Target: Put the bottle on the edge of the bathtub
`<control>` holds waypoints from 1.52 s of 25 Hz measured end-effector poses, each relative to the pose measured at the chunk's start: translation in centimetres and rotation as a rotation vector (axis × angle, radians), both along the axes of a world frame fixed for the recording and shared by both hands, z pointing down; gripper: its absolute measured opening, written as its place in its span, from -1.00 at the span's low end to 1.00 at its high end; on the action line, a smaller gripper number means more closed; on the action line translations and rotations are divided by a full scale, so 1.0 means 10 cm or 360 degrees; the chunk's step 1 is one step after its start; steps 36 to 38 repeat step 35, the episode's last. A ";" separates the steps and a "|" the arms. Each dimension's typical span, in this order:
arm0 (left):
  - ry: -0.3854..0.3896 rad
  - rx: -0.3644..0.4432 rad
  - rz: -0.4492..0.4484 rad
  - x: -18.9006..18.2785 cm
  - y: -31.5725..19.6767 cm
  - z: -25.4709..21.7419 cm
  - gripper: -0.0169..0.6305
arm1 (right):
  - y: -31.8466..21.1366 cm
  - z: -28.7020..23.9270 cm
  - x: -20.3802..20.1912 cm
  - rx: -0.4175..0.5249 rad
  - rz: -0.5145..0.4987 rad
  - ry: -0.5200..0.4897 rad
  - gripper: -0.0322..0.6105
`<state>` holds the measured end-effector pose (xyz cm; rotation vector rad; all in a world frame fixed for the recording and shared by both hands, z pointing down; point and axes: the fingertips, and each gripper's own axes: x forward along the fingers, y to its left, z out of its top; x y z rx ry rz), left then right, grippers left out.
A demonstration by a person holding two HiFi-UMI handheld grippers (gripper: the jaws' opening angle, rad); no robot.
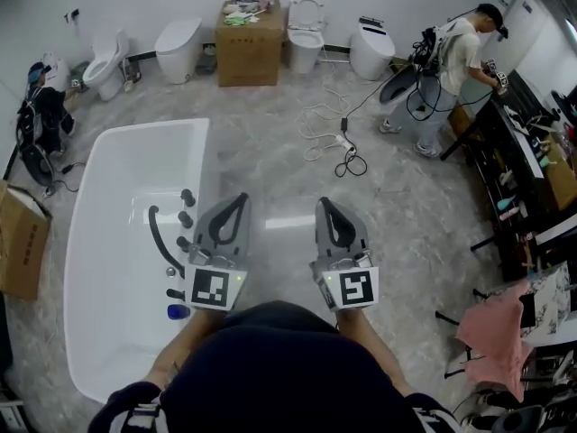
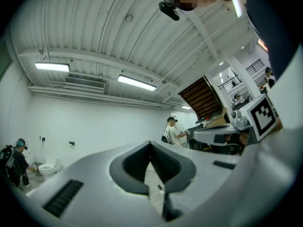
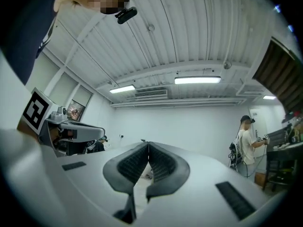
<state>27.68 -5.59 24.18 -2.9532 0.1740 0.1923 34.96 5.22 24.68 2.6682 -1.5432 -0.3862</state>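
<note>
While a person stands beside a white bathtub (image 1: 135,132), the left hand-held gripper (image 1: 240,200) and the right hand-held gripper (image 1: 325,204) are held out level, side by side. Each has its jaws pressed together with nothing between them. A small blue object (image 1: 178,311), seemingly the bottle, sits on the tub's near rim. It lies just left of the left gripper's marker cube (image 1: 213,288) and behind its jaw tips, which point away from it (the left hand is plainly the nearer). Its long axis is too small to read. Black tap fittings (image 1: 185,216) stand further along the same rim. Only the head view shows tub and bottle. Both gripper views take in ceiling lights, the far wall and a bystander (image 3: 246,144) beyond shut jaws.
</note>
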 end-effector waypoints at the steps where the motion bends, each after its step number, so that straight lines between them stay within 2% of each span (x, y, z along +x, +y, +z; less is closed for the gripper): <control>1: 0.0005 0.0010 -0.0004 0.04 0.05 -0.03 -0.94 | 0.06 -0.03 0.06 0.0005 0.0025 -0.0007 -0.85; 5: 0.0002 0.0046 -0.0021 0.15 0.16 -0.09 -0.94 | 0.22 -0.07 0.26 0.0014 0.0094 -0.0072 -0.85; 11: -0.0028 0.0047 -0.0078 0.26 0.28 -0.09 -0.94 | 0.26 -0.07 0.36 -0.0073 0.0052 -0.0051 -0.85; 16: -0.0027 0.0068 -0.0138 0.28 0.37 -0.08 -0.94 | 0.30 -0.04 0.36 -0.0064 -0.0023 -0.0034 -0.85; 24: -0.0040 0.0084 -0.0232 0.07 0.36 0.01 -0.94 | 0.29 0.03 0.25 -0.0038 -0.0036 -0.0093 -0.85; 35: -0.0053 0.0078 -0.0231 -0.28 0.08 -0.10 -0.94 | -0.03 -0.17 -0.13 0.0012 -0.0020 -0.0096 -0.85; 38: -0.0053 0.0078 -0.0231 -0.28 0.08 -0.10 -0.94 | -0.03 -0.17 -0.13 0.0012 -0.0020 -0.0096 -0.85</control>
